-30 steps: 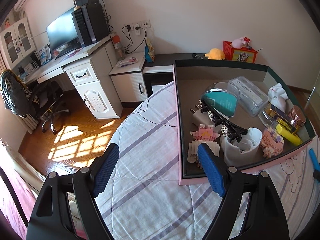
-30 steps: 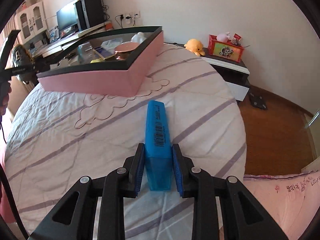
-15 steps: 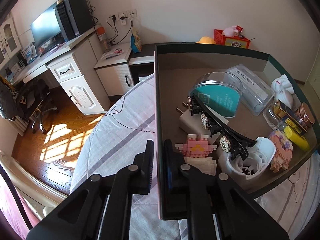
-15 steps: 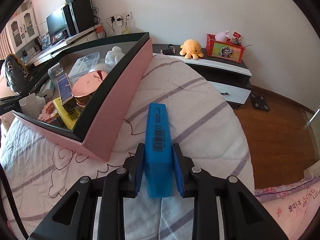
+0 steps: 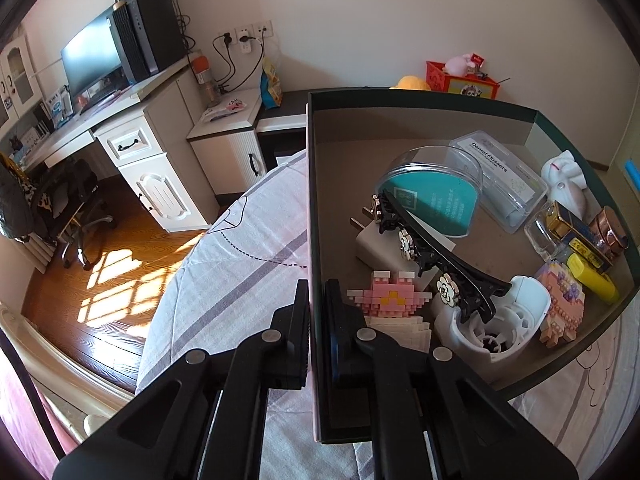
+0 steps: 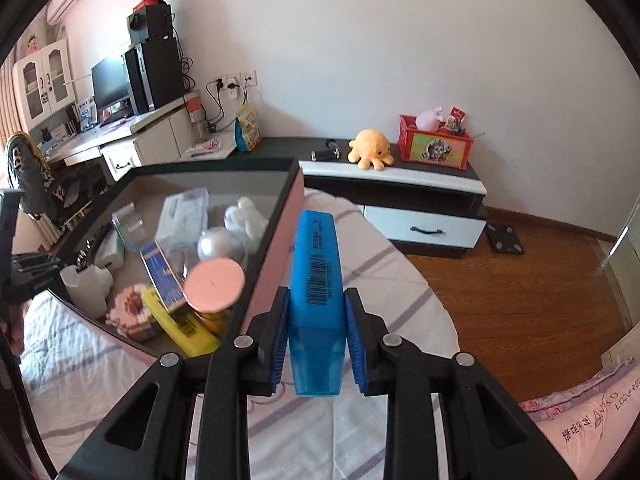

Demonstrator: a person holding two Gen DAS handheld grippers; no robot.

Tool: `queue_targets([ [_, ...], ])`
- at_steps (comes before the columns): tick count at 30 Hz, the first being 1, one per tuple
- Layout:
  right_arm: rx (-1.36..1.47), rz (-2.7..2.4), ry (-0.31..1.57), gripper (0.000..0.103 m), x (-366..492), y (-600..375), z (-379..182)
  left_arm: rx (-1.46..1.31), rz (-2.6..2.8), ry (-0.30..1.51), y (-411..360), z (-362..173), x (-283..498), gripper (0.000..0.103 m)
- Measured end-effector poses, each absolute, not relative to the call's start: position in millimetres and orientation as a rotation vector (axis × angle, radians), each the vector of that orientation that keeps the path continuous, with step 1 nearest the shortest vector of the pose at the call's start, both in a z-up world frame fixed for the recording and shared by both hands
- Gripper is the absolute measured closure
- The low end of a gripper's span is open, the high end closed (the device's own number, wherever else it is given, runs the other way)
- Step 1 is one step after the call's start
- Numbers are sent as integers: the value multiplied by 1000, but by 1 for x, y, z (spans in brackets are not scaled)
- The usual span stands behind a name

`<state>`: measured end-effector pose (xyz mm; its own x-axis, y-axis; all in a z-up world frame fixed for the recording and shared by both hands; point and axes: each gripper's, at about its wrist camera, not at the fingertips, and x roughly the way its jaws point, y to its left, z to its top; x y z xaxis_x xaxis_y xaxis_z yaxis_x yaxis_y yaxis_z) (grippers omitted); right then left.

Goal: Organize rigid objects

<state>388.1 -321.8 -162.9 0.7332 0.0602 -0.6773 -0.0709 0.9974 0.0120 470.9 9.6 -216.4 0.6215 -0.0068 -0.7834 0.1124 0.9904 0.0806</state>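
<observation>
A blue barcoded marker (image 6: pixel 316 280) is sitting clamped in the right gripper (image 6: pixel 316 336); the left gripper (image 5: pixel 317 320) is pinching the box wall (image 5: pixel 314 208).

Plastic, card, cloth and wood, as I'm seeing them from both wrists.

I'm looking at a smooth, glossy blue plastic highlighter (image 6: pixel 316 280) with translucent cap, sitting between ribbed blue rubbery fingers (image 6: pixel 280 336) on matt black plastic arms. The box (image 5: pixel 313 200) is looking like matt card, pink outside, brownish inside. A clear plastic case (image 5: pixel 432 188) is glinting, the hair clip (image 5: pixel 440 264) is shining black, a copper-toned lid (image 5: pixel 610 228) is gleaming metallic. The bed sheet (image 5: pixel 224 280) is showing soft striped cloth; the floor (image 6: pixel 540 280) is glowing as polished wood.
</observation>
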Motion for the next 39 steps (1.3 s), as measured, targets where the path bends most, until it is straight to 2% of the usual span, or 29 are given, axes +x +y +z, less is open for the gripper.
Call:
queue_targets([
  [9,-60,221,707,76,417,-241,-138,113,-71,898,11,-218,470,97],
  [18,-78,368,798,76,444,-172,-166,114,-71,899,12,-218,470,97],
  [25,-46,374,824,75,449,-163,-184,113,-69,898,12,-218,469,97],
  [27,-47,370,816,63,446,-167,-181,115,-69,899,12,-219,468,97],
  [29,-54,335,785,45,440,-173,-173,118,-66,899,11,-218,467,97],
  [33,-26,300,755,39,427,-192,-158,131,-50,894,7,-214,463,96],
  [35,-28,274,746,23,423,-198,-153,143,-38,894,4,-210,459,96],
  [39,-2,252,750,23,417,-209,-152,163,-18,858,-1,-195,449,96],
])
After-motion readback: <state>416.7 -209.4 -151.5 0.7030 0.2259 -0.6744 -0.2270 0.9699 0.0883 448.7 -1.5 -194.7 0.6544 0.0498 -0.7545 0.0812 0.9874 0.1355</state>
